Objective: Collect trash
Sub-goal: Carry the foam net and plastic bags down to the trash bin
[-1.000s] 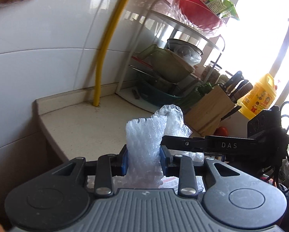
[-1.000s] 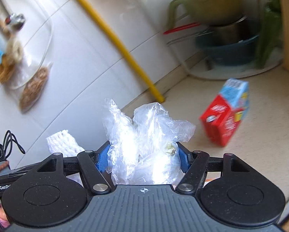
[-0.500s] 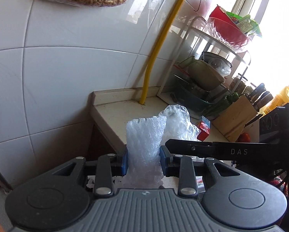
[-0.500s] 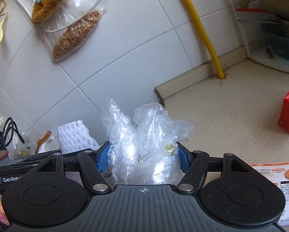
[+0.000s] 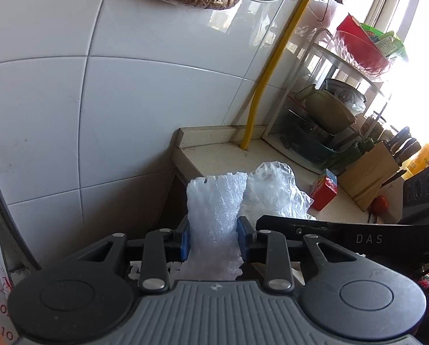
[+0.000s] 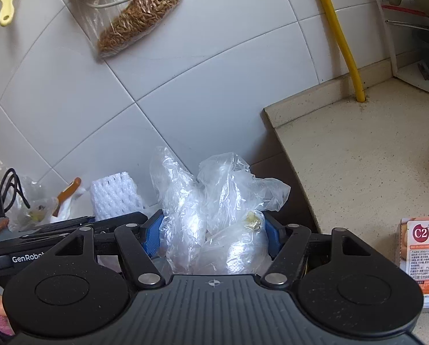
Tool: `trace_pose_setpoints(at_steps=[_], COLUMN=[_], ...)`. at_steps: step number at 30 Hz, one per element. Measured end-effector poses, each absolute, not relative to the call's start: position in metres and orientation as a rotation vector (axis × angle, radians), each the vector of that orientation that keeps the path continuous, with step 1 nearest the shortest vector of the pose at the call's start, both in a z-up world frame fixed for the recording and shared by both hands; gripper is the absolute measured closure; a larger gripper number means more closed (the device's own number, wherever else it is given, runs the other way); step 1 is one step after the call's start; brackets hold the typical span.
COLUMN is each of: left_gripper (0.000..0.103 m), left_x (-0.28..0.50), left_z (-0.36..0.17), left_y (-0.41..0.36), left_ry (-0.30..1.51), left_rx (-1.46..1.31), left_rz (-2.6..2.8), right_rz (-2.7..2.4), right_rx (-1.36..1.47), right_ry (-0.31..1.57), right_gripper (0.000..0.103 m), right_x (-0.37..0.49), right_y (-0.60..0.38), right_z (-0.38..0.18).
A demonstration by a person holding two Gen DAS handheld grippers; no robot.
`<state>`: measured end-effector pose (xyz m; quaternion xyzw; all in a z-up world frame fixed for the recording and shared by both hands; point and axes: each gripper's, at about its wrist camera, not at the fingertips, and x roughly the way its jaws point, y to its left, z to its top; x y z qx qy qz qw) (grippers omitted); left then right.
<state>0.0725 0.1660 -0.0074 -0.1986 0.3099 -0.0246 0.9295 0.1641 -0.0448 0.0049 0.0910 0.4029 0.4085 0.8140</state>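
Left gripper (image 5: 213, 240): your blue pads pinch a white foam net (image 5: 214, 201), which stands upright between them.
Right gripper (image 6: 211, 234): your pads press on a crumpled clear plastic bag (image 6: 214, 201) — a wide, puffy bundle.
Position: both grippers are side by side, just off the end of the beige counter (image 6: 358, 155).
Counter: a red carton (image 5: 323, 191) — well apart from both grippers.
Wall: white tiles (image 6: 185, 92), a yellow pipe (image 6: 340, 37) down to the counter.
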Motion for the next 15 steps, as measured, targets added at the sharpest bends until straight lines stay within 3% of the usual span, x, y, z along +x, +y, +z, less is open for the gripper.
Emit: trace_pose_setpoints(at_steps=[15], left_gripper=[0.070], left_x=[0.127], left_z=[-0.096], left_y=[0.197], left_ry=[0.806], left_rx=[-0.568], left_rz=[0.190], right_rz=[0.814], right_rx=[0.075], right_ry=[1.029], right_gripper=[0.028], right_x=[0.197], right_y=[0.015], right_z=[-0.072])
